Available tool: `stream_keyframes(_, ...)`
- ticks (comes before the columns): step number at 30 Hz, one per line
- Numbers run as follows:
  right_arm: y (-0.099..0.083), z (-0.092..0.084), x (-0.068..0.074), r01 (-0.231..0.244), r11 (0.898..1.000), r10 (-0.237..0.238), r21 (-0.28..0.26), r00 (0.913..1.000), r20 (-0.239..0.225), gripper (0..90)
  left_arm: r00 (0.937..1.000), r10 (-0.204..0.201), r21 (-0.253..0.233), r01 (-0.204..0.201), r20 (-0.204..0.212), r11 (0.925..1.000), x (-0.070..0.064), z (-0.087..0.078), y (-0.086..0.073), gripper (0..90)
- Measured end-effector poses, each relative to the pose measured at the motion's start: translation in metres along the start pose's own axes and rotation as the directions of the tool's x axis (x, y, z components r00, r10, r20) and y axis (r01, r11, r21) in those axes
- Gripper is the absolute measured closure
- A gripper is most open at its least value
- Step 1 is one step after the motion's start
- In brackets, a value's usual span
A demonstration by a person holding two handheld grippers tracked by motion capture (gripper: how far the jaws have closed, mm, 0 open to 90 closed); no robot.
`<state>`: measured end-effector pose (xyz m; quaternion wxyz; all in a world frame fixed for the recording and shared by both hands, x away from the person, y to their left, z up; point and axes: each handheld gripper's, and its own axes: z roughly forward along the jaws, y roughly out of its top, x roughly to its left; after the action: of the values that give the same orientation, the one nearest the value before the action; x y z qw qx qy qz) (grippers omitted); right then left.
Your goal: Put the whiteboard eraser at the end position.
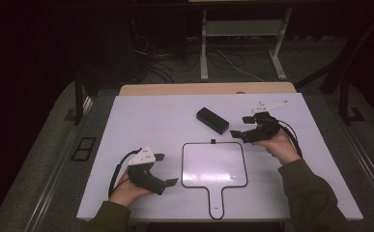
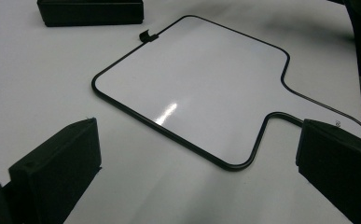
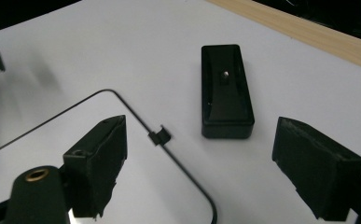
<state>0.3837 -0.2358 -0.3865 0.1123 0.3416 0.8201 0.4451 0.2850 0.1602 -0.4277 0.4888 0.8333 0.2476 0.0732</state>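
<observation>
Stud atop black box [image 3: 226, 91], plain from right hand-held gripper [image 3: 199, 163] view.

Right gripper [image 1: 238, 126] open beside black box [image 1: 212, 120]; left gripper [image 1: 167, 169] open near whiteboard [image 1: 214, 164].

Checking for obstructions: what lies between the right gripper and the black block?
Nothing: in the right gripper view, bare white table separates the open right gripper from the black block; the whiteboard's clip sits off to the side.
</observation>
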Motion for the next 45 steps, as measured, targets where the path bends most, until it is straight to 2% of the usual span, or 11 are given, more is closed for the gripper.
stream_keyframes(3, -0.009, -0.009, 0.005, -0.002, 1.000, 0.002, -0.004, 0.9999, 0.012, 13.6, 1.0000, -0.002, -0.005, 0.002, -0.004, 1.0000, 0.000, -0.002, 0.000, 0.0)
stream_keyframes(7, -0.022, -0.019, 0.011, -0.015, 1.000, 0.015, -0.017, 0.9999, -0.007, 13.6, 0.9999, -0.004, -0.005, 0.004, -0.010, 1.0000, 0.000, -0.003, -0.002, 0.0)
stream_keyframes(15, -0.045, -0.034, 0.018, -0.020, 0.999, 0.020, -0.034, 0.9995, 0.025, 13.6, 0.9995, -0.020, -0.014, 0.019, -0.025, 0.9997, 0.004, -0.005, -0.005, 0.0)
stream_keyframes(24, -0.072, -0.050, 0.029, -0.016, 0.996, 0.020, -0.083, 0.9982, 0.057, 13.5, 0.9989, -0.027, -0.019, 0.026, -0.038, 0.9995, 0.005, -0.010, -0.007, 0.0)
stream_keyframes(31, -0.095, -0.061, 0.034, -0.051, 0.991, 0.060, -0.126, 0.9954, 0.074, 13.5, 0.9988, -0.022, -0.021, 0.021, -0.043, 0.9996, 0.006, -0.013, -0.006, 0.0)
stream_keyframes(37, -0.109, -0.068, 0.039, -0.065, 0.990, 0.073, -0.124, 0.9953, 0.063, 13.5, 0.9989, -0.021, -0.019, 0.021, -0.042, 0.9996, 0.004, -0.013, -0.007, 0.0)
stream_keyframes(45, -0.121, -0.076, 0.043, -0.069, 0.991, 0.078, -0.116, 0.9943, 0.073, 13.5, 0.9986, -0.035, -0.019, 0.034, -0.040, 0.9992, 0.003, -0.014, -0.009, 0.0)
